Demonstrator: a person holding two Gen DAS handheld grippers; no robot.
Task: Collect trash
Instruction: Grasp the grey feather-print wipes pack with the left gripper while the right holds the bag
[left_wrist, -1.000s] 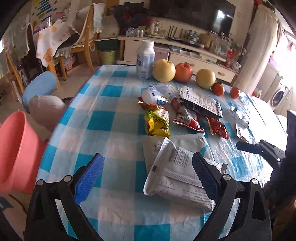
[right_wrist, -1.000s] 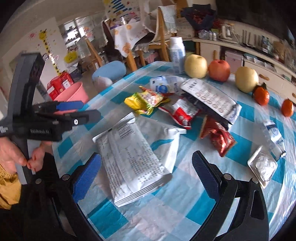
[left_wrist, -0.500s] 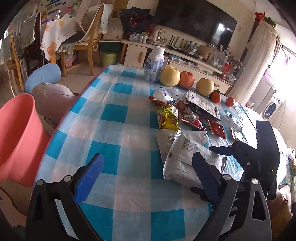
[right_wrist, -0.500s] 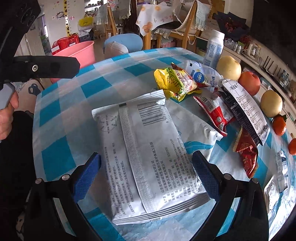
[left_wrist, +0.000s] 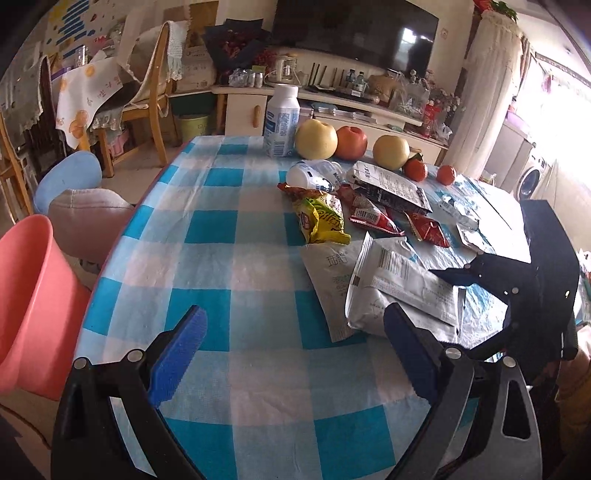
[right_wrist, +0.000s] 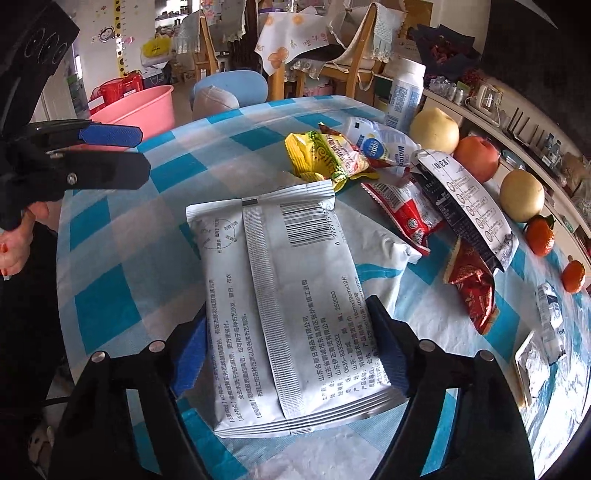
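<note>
A blue-and-white checked tablecloth (left_wrist: 229, 258) covers the table. At its far edge stand an upright white bottle (left_wrist: 281, 122), 2 yellow pears (left_wrist: 316, 139) with a red apple (left_wrist: 351, 142) between them, and 2 small tangerines (left_wrist: 415, 170) to their right. Behind are a wooden chair (left_wrist: 155, 92), a TV (left_wrist: 354, 27) and a low cabinet (left_wrist: 332, 110).

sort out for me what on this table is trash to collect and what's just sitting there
Trash for the job:
- silver wipes packet, between the right claw pads, which have just been closing
- yellow snack wrapper
- red wrappers
- pink basin, likely the bin

Just lying about:
- upright milk bottle
- pears, apple
- tangerines
</note>
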